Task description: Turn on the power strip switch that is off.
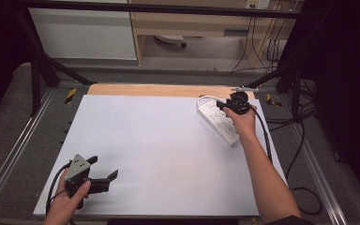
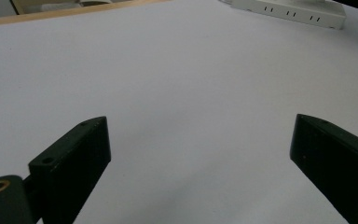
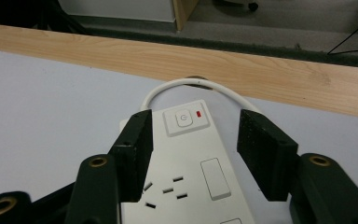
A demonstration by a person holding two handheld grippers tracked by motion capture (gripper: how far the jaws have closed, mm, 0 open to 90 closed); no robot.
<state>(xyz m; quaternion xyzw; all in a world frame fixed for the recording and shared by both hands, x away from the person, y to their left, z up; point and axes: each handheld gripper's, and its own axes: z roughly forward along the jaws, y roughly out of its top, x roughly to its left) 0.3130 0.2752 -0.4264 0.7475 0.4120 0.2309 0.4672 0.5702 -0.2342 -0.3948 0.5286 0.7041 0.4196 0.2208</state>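
My right gripper (image 3: 193, 140) wide, jaws straddling switch end of power strip (image 3: 191, 163), no contact yet. Strip lies far right on bench (image 1: 159, 150). My left gripper (image 1: 98, 176) wide, idle near front left corner. Judging early: grasp not made, everything left.

1. The power strip (image 1: 219, 122) is a long white block lying flat on the white bench (image 1: 154, 154), at its far right part, set diagonally.
2. Its top face shows a square power button beside a small red mark (image 3: 198, 113), a blank rectangular cover and several slot sockets.
3. A white cord (image 3: 186, 84) loops from its far end, near the bench's wooden edge.
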